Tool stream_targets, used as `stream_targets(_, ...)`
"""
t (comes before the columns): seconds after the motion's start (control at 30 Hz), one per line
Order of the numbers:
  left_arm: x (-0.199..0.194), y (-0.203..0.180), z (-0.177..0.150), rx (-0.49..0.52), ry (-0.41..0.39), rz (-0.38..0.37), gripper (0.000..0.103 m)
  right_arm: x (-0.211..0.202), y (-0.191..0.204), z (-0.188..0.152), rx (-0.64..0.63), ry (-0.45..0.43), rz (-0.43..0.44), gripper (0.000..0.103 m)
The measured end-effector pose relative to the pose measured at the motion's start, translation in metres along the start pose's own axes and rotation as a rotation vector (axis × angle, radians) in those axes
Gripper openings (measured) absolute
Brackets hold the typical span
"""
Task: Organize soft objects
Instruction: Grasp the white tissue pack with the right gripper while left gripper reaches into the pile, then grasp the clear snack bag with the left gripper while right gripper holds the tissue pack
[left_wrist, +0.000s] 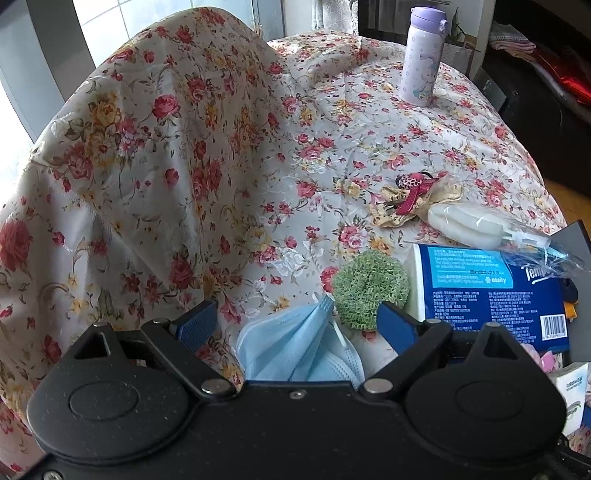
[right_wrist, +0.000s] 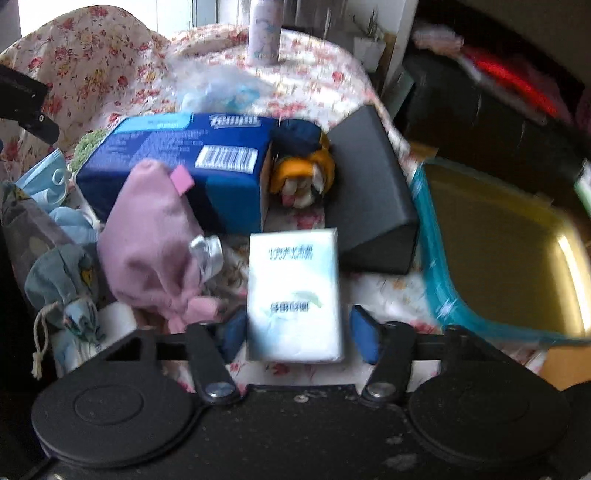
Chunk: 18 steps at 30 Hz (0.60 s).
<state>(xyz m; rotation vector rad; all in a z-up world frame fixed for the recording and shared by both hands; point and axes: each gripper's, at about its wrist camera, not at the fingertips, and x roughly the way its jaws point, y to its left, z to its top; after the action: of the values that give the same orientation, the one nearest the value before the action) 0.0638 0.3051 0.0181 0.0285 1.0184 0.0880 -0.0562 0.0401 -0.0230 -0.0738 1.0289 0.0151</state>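
A table draped in a rose-print floral cloth (left_wrist: 332, 122) fills the left wrist view, with the same fabric rising in a covered hump at far left and a bright window behind it. One lilac drinks bottle (left_wrist: 421, 55) stands upright at the far side. The left gripper (left_wrist: 299, 325) hangs above the near edge with its blue pads spread wide apart and touching nothing. Between them, close to the camera, lies one pale blue face mask (left_wrist: 295, 350). Just beyond the right pad sits one green tufted ball (left_wrist: 369, 288), touching one blue tissue pack (left_wrist: 491, 295) to its right. Farther off lie one lace-edged hair bow (left_wrist: 413, 199) and one white item in clear wrapping (left_wrist: 480, 229).

The right wrist view, blurred, shows the cloth's crowded right end and a dark shelf with red fabric beyond it. The right gripper (right_wrist: 299, 332) straddles the near end of one small white tissue packet (right_wrist: 293, 291), which lies flat between the pads. The left pad sits against the packet's edge, while the right pad stands just off it; whether they clamp it cannot be told. One pink fabric pouch (right_wrist: 155, 236) lies left of the packet, and one grey-blue drawstring bag (right_wrist: 62, 280) lies farther left. Behind stand the blue tissue pack, one orange and navy plush toy (right_wrist: 303, 162) and one black wedge-shaped case (right_wrist: 373, 192). One teal-rimmed bin (right_wrist: 436, 266) waits at right.
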Motion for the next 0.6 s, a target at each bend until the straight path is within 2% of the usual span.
stream_targets(0.1, -0.003, -0.004, -0.001, 0.036, 0.003, 0.006, 0.090, 0.001, -0.011, -0.003, 0.055, 0.006, 0.043, 0.051)
stream_targets(0.23, -0.012, -0.020, -0.004, 0.142, -0.005, 0.023, 0.090, -0.003, -0.022, -0.016, 0.086, -0.009, 0.063, 0.051)
stream_targets(0.47, -0.039, -0.070, -0.028, 0.337, 0.007, -0.016, 0.091, -0.006, -0.039, -0.025, 0.141, -0.033, 0.083, 0.051)
stream_targets(0.6, -0.046, -0.090, -0.038, 0.394, 0.031, -0.035, 0.093, -0.007, -0.048, -0.027, 0.170, -0.052, 0.105, 0.051)
